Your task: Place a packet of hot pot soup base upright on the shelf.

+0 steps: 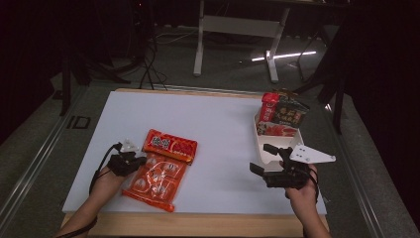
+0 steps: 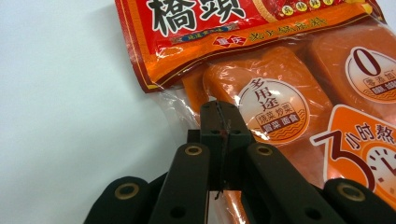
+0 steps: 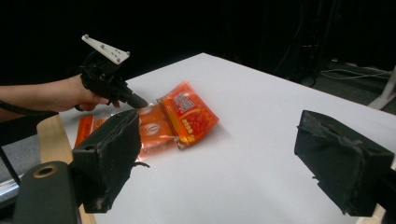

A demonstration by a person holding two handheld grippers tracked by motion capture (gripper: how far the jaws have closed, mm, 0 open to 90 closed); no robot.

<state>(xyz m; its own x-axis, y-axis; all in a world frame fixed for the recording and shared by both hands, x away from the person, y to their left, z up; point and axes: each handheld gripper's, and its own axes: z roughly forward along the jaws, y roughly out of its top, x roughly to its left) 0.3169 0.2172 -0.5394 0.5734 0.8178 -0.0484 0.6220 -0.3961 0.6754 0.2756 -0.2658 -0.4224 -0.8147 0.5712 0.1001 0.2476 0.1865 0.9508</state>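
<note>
With the left gripper [image 2: 219, 133] pinching the orange packet's [image 1: 156, 179] clear edge, lift slowly toward the white bin [image 1: 263, 144], right gripper [image 1: 274, 158] spread ready.

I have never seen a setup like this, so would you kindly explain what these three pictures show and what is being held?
No robot here: a person holds a hand-operated claw in each hand at a white table. One picture looks down from above; each of the other two comes from a camera riding on one claw.

The left claw is shut, its tips pinching the clear edge of an orange sachet pack. A red snack packet lies partly over that pack's far end.

The right claw is open and holds nothing; it sits beside a white bin at the table's right edge, where several more packets stand.

The grey plate on top belongs to the right claw.
</note>
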